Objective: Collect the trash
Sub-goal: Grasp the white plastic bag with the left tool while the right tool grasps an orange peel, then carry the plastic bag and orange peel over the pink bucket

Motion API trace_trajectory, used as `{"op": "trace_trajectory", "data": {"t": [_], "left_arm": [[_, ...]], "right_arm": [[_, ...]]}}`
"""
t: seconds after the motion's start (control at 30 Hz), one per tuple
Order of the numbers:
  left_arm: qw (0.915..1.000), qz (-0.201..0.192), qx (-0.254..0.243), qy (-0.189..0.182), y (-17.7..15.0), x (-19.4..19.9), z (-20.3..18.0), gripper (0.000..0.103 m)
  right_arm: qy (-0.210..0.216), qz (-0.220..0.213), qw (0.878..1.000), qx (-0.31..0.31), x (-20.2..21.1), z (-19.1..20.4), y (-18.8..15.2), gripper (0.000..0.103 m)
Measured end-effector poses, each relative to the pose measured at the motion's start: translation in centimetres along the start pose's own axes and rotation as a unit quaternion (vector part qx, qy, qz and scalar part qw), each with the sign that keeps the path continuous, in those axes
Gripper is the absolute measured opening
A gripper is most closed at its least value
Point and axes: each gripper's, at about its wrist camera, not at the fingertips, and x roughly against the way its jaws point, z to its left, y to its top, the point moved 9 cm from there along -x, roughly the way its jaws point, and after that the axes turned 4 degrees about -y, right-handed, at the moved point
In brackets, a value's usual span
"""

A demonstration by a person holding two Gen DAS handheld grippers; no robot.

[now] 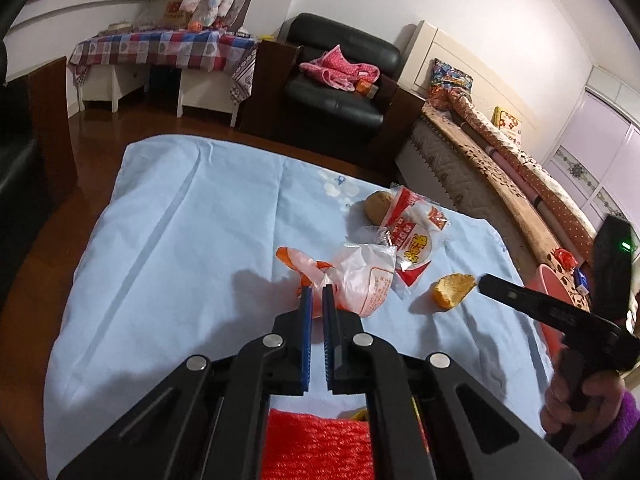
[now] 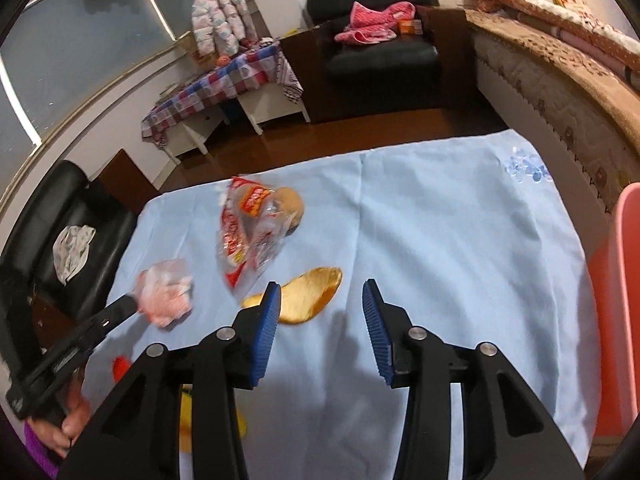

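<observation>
My left gripper (image 1: 317,292) is shut on a crumpled clear plastic bag with orange print (image 1: 360,276). From the right wrist view, that left gripper (image 2: 134,304) has the bag (image 2: 166,296) bunched at its tip. Beyond the bag lie a red-and-white snack wrapper (image 1: 412,232) and a brown bun (image 1: 378,204). An orange peel (image 1: 454,290) rests on the cloth just in front of my right gripper (image 1: 486,282). That right gripper (image 2: 322,288) is open above the cloth. The peel (image 2: 308,296) lies under and beyond its left finger, and no pad presses on it.
A light blue cloth (image 1: 180,240) covers the table. A pink bin (image 2: 620,300) stands at the table's right edge. A red knitted item (image 1: 316,440) and something yellow (image 2: 188,420) sit near the front edge. A black armchair (image 1: 340,80) and a bed lie beyond.
</observation>
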Motion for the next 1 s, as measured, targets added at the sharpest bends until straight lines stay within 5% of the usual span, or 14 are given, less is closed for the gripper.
{"op": "trace_trajectory", "data": {"t": [0.17,0.23,0.37,0.67,1.0], "left_arm": [[0.9999,-0.015,0.001,-0.004,0.3,1.4,-0.4,0.004],[0.9998,-0.019,0.001,-0.005,0.4,1.9,-0.5,0.004],[0.9996,-0.027,-0.003,-0.006,0.7,2.9,-1.2,0.004],[0.9988,-0.031,-0.026,-0.025,0.7,4.8,-5.2,0.004],[0.9953,-0.016,-0.073,-0.061,0.0,4.7,-12.9,0.004]], "right_arm": [[-0.003,0.014,1.000,-0.005,-1.6,0.3,-0.1,0.043],[-0.001,0.019,1.000,-0.006,-2.1,0.5,-0.3,0.023],[0.000,0.020,1.000,-0.002,-1.7,0.5,-0.6,0.007],[0.009,-0.028,1.000,-0.008,4.2,-1.3,-1.3,0.005],[-0.039,-0.103,0.993,-0.037,12.0,-7.8,-1.4,0.005]]}}
